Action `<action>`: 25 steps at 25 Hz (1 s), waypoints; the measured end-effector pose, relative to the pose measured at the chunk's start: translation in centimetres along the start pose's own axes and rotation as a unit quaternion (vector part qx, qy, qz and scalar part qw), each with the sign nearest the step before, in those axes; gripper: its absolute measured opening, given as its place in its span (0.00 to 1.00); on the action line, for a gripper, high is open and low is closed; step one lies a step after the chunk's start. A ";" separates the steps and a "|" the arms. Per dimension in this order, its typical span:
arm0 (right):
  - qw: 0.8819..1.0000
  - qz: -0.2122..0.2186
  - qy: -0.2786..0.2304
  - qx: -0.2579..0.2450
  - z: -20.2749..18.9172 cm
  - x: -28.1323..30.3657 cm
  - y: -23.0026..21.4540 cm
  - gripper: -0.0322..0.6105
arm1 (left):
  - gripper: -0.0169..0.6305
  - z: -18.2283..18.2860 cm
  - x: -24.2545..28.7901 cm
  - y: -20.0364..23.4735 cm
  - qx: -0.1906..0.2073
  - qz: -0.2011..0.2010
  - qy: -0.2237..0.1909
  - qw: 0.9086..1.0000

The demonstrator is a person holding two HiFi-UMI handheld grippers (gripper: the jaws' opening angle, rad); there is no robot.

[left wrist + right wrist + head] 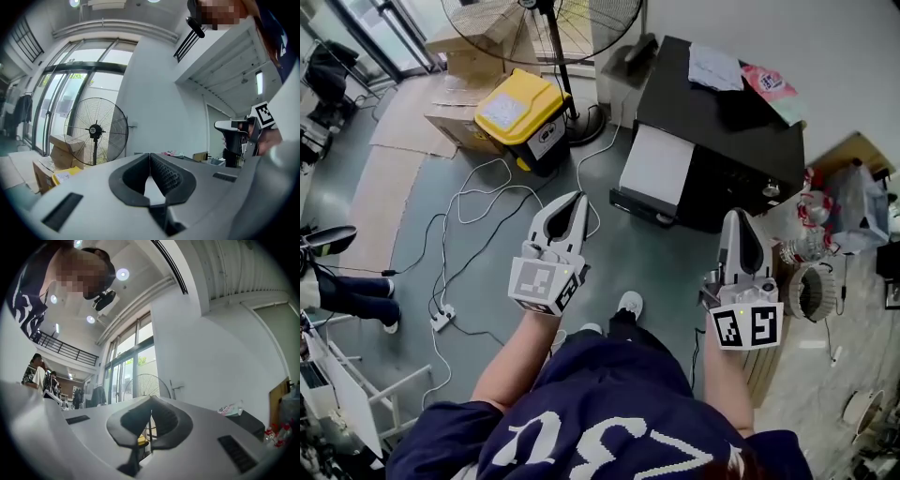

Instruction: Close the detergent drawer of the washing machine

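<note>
A black-topped machine [722, 122] with a white front panel [656, 169] stands on the floor ahead of me, to the right. I cannot make out a detergent drawer on it. My left gripper [579, 197] is held out over the grey floor, short of the machine's left corner, jaws shut and empty. My right gripper [736, 214] hovers near the machine's front right side, also shut with nothing in it. The left gripper view shows the closed tips of my left gripper [150, 154] pointing at a white wall. In the right gripper view, my right gripper [151, 399] has its tips closed too.
A large pedestal fan [546, 28] and a yellow-lidded box [523, 114] stand beyond the left gripper, beside cardboard boxes [459, 84]. White cables and a power strip [442, 319] trail over the floor. Bottles and bags [811, 234] crowd the right. A person's leg [342, 286] shows at left.
</note>
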State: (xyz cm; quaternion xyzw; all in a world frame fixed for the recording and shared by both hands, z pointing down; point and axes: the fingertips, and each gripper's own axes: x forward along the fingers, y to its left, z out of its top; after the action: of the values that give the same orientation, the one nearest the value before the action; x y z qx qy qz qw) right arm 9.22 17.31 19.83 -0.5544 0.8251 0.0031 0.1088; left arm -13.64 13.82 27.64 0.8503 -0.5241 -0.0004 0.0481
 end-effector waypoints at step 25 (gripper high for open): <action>0.999 -0.047 -0.011 -0.001 -3.5 18.2 -9.1 0.07 | 0.06 1.6 22.8 7.1 0.014 -0.070 -0.023 0.997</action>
State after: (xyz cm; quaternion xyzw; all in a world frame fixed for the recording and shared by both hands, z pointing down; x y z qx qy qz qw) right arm 10.35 -3.25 20.92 -0.5927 0.7968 0.0053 0.1173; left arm -9.82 -9.82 27.75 0.8853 -0.4641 -0.0160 0.0237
